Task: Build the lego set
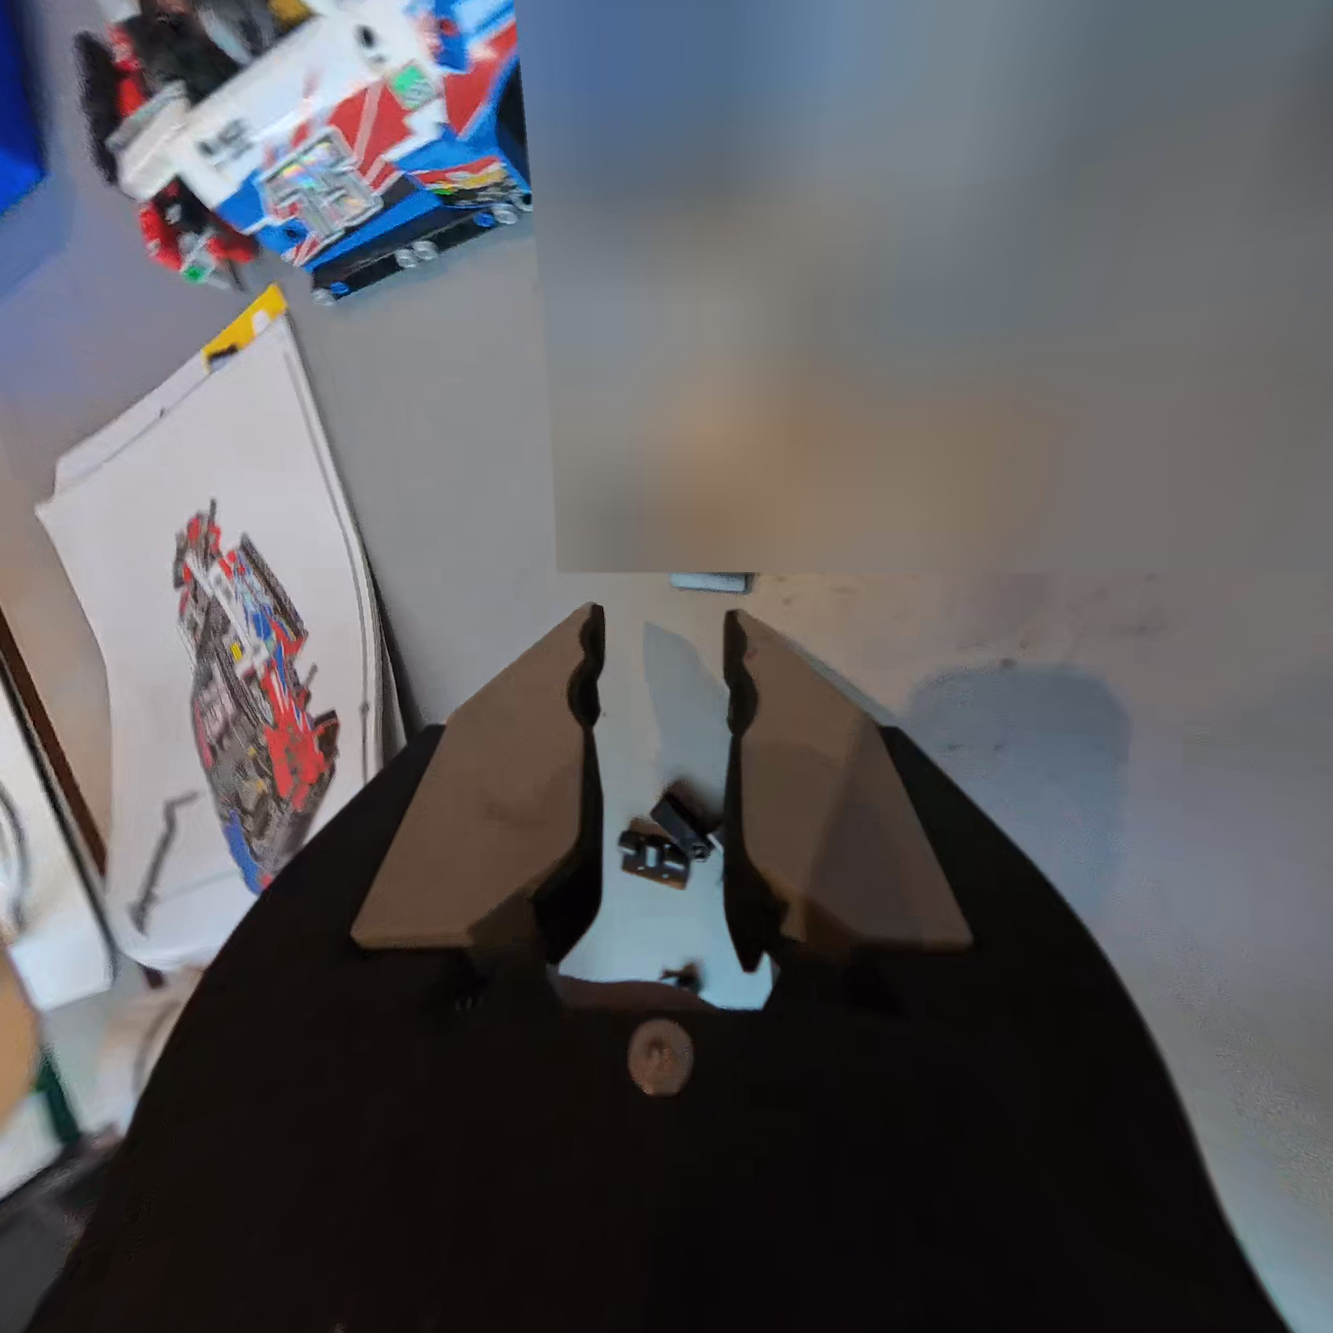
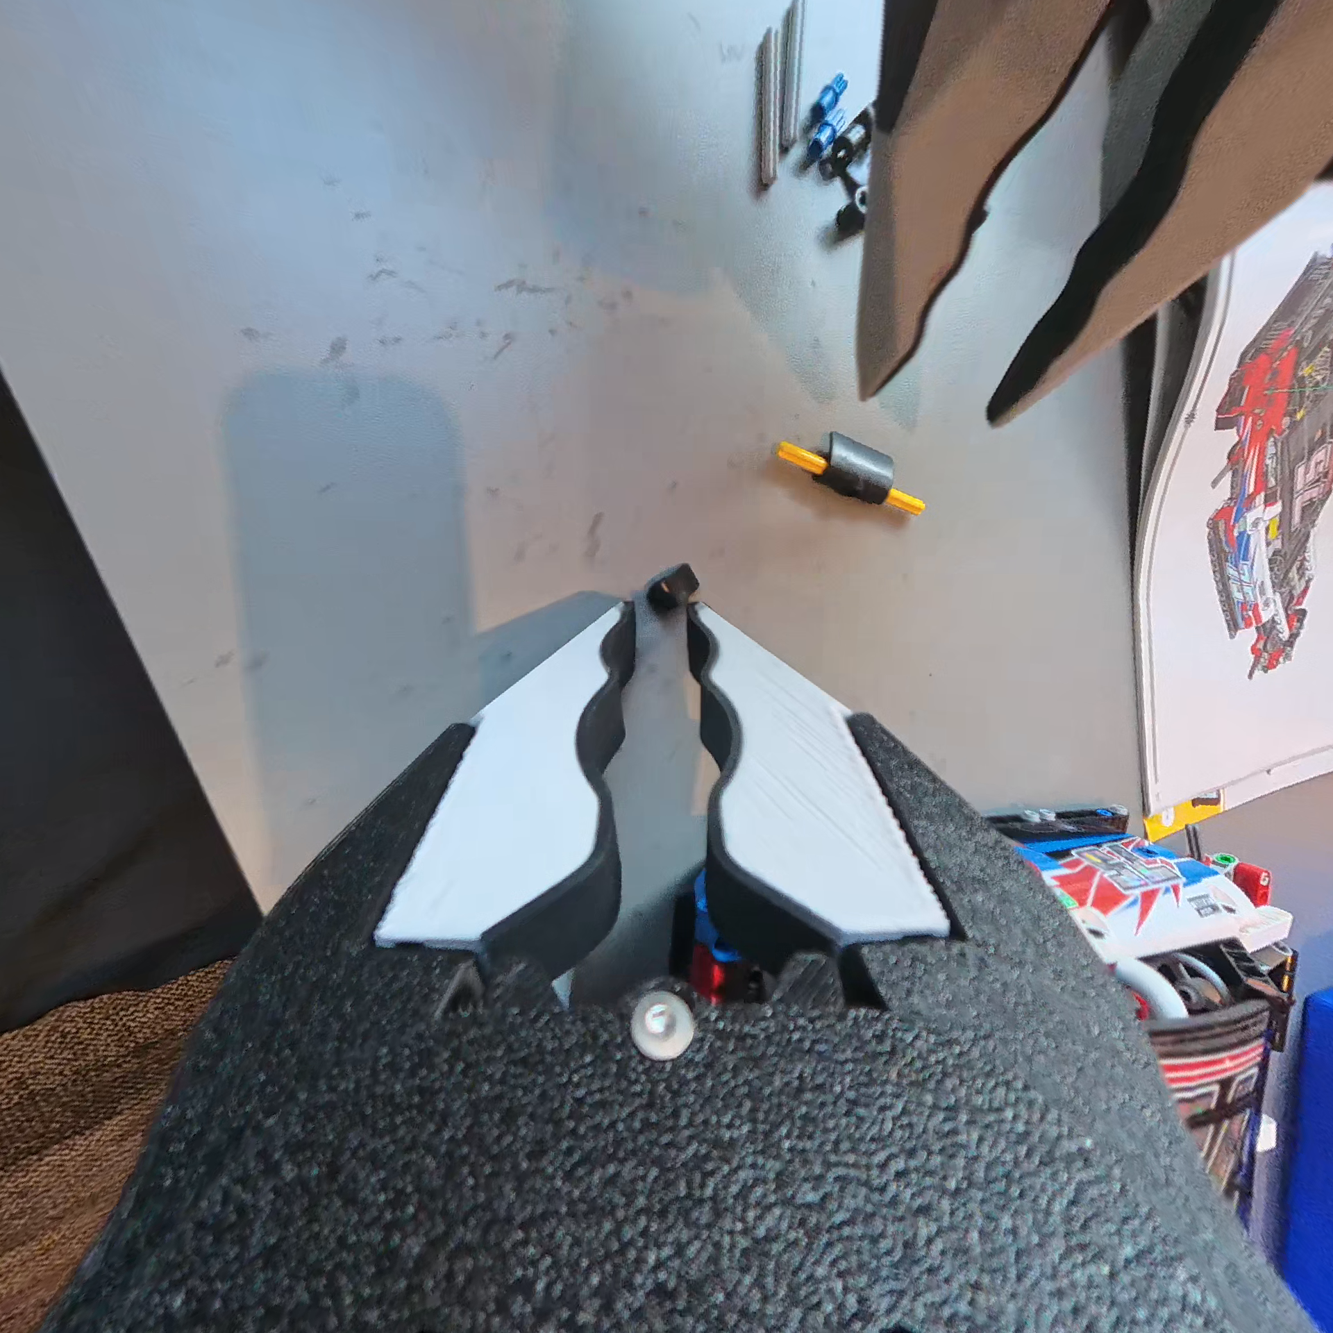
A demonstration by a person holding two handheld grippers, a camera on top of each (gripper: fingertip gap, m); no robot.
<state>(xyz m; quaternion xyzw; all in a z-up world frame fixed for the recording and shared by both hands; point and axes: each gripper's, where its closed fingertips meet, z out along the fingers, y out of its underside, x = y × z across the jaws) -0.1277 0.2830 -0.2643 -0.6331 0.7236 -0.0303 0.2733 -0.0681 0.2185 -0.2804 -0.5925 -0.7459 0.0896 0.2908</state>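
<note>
My right gripper point(image 2: 660, 607) is shut on a small black Lego piece point(image 2: 671, 584), pinched at its fingertips above the grey table point(image 2: 433, 288). My left gripper point(image 1: 661, 629) is open and empty; it also shows in the right wrist view point(image 2: 938, 400), hanging at the upper right. Small black and dark grey pieces point(image 1: 663, 840) lie on the table below, seen between its fingers. A grey cylinder on a yellow axle point(image 2: 855, 476) lies on the table between the two grippers. The partly built red, white and blue car point(image 1: 310, 144) stands at the far left of the left wrist view and also shows in the right wrist view point(image 2: 1154, 902).
The open instruction booklet point(image 1: 209, 649) lies next to the car and also shows in the right wrist view point(image 2: 1262, 505). Long grey axles point(image 2: 779, 94), blue pins point(image 2: 829, 115) and black pieces point(image 2: 851, 180) lie at the far side. A blue box point(image 2: 1313, 1118) stands beside the car. Tip to tip, the grippers are about 9 cm apart.
</note>
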